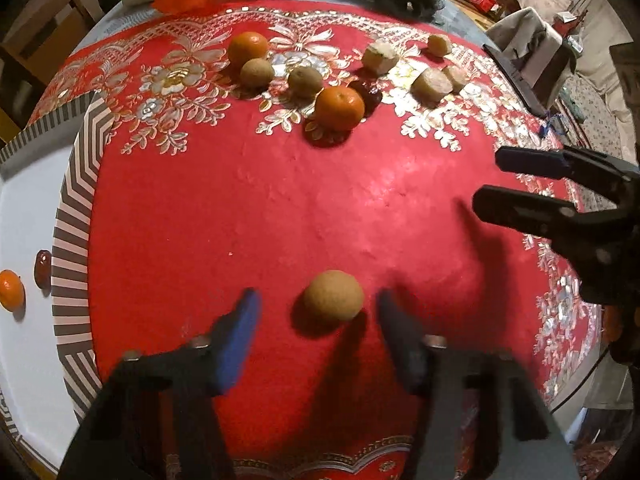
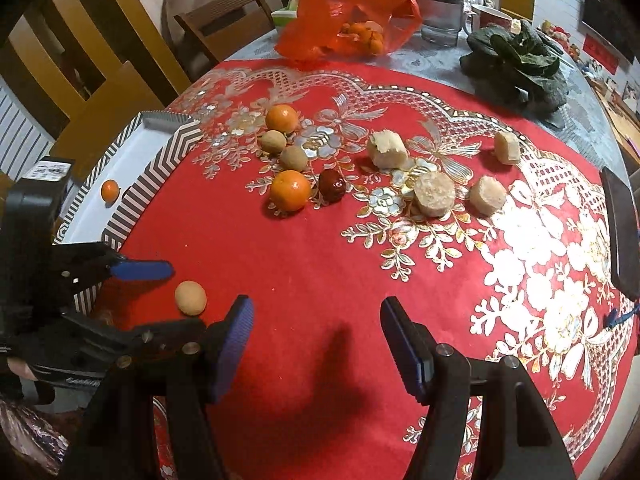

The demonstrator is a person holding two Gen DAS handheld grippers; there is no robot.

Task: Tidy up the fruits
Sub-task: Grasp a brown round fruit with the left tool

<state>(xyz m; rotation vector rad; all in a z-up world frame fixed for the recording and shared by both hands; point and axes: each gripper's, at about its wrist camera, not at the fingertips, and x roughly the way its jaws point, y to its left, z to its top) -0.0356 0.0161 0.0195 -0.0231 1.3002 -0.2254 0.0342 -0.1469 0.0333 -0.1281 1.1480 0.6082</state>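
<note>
A tan round fruit [image 1: 333,295] lies on the red cloth between the open fingers of my left gripper [image 1: 318,312], not touched; it also shows in the right wrist view [image 2: 191,298]. My right gripper [image 2: 316,324] is open and empty over bare cloth, and shows at the right of the left wrist view [image 1: 486,182]. Farther back lie two mandarins [image 2: 290,191] [image 2: 282,118], two tan fruits [image 2: 294,159] [image 2: 273,142], a red date [image 2: 332,185] and several pale peeled chunks [image 2: 434,194]. A striped tray [image 1: 74,208] at the left holds a mandarin [image 1: 10,290] and a date [image 1: 43,266].
An orange plastic bag [image 2: 344,20] with fruit, a glass mug [image 2: 440,20] and dark leafy greens [image 2: 520,64] stand at the table's far side. A dark phone-like slab [image 2: 622,236] lies at the right edge. Wooden chairs [image 2: 224,20] stand behind the table.
</note>
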